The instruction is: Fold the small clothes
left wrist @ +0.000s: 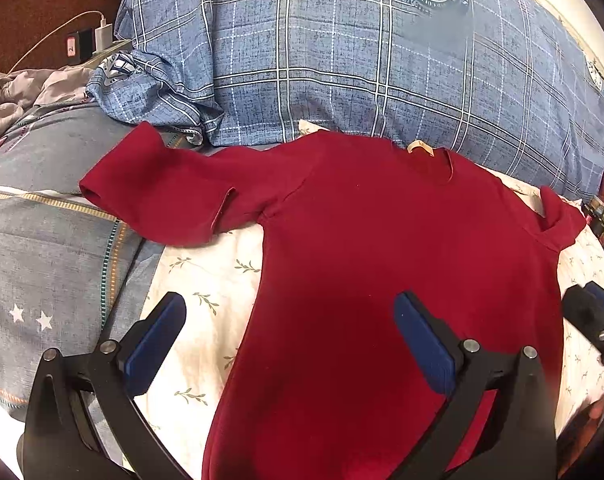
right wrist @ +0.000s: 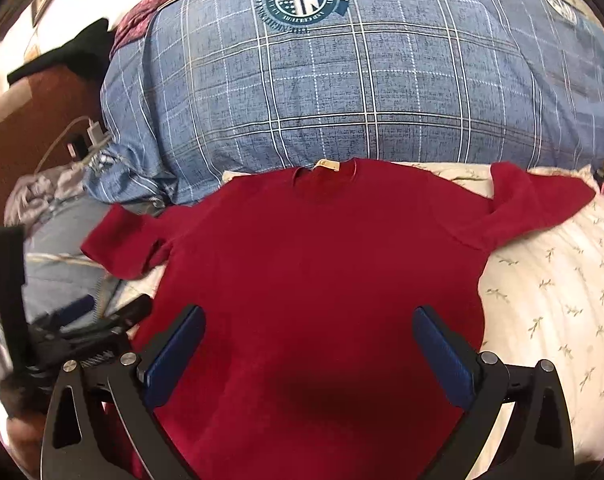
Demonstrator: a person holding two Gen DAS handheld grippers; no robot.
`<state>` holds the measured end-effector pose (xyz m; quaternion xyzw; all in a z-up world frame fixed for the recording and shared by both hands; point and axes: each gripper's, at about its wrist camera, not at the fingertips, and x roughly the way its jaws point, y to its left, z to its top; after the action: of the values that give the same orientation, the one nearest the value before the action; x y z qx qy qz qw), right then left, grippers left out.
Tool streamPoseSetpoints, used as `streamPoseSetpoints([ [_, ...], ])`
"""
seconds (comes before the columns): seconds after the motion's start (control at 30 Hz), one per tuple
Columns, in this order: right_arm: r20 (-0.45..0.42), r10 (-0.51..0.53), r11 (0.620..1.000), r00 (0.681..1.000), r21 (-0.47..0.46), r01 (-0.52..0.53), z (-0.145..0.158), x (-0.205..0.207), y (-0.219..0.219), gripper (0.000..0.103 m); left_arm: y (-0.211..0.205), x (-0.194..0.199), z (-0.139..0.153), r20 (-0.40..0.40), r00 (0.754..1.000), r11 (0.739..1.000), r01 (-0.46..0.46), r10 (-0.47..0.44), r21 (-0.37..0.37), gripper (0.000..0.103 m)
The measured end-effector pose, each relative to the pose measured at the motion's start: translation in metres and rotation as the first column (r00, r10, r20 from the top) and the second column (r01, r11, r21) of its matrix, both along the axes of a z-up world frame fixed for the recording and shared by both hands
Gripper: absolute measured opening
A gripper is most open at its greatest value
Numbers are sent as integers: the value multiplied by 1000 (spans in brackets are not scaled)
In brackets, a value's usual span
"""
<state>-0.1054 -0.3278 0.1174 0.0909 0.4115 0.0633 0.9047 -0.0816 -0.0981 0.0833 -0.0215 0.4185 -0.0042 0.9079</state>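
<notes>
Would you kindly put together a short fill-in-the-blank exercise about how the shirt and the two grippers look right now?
1. The shirt spread on the bed is ____ in colour.
2. Both the left gripper and the right gripper have their jaws ____.
3. The shirt's collar points toward the blue ____ quilt.
4. The sheet under the shirt is white with a small ____ print.

Missing words: red; open; checked; leaf

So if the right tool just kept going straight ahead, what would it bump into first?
Most likely the red shirt. The right tool is open and points along the shirt's body toward the collar, with cloth filling the gap between its fingers. Past the collar sits the blue plaid quilt. How high the tool hovers is unclear.
</notes>
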Motion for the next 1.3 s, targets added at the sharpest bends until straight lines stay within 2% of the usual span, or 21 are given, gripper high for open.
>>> streamPoseSetpoints([
  [0.13,-48,11,992,999,127,-5,17,3,-1,103,0,1,2,5,1000,1000,-2,2,2,103],
  [0.27,-31,-10,985,999,170,15,29,6,0,103,0,0,4,4,1000,1000,-3,3,2,103],
  [0.33,-31,-22,987,999,157,27,26,10,2,103,0,-1,4,5,1000,1000,0,0,7,103],
  [0.67,94,-36,999,995,43,32,7,10,0,103,4,8,0,6,1000,1000,-3,3,25,103],
  [0.8,133,-8,999,991,-35,12,7,12,4,103,4,20,-3,8,1000,999,8,-8,34,103],
  [0.97,107,26,996,994,-86,-17,-1,27,15,101,7,34,-10,15,1000,1000,14,-14,12,103],
  [1.07,106,38,992,994,-128,-24,-11,33,24,96,12,43,-19,-4,1000,1000,0,0,-1,103],
  [1.3,34,-6,995,999,-96,10,-35,54,29,96,16,55,-32,-38,999,1000,-3,3,4,103],
])
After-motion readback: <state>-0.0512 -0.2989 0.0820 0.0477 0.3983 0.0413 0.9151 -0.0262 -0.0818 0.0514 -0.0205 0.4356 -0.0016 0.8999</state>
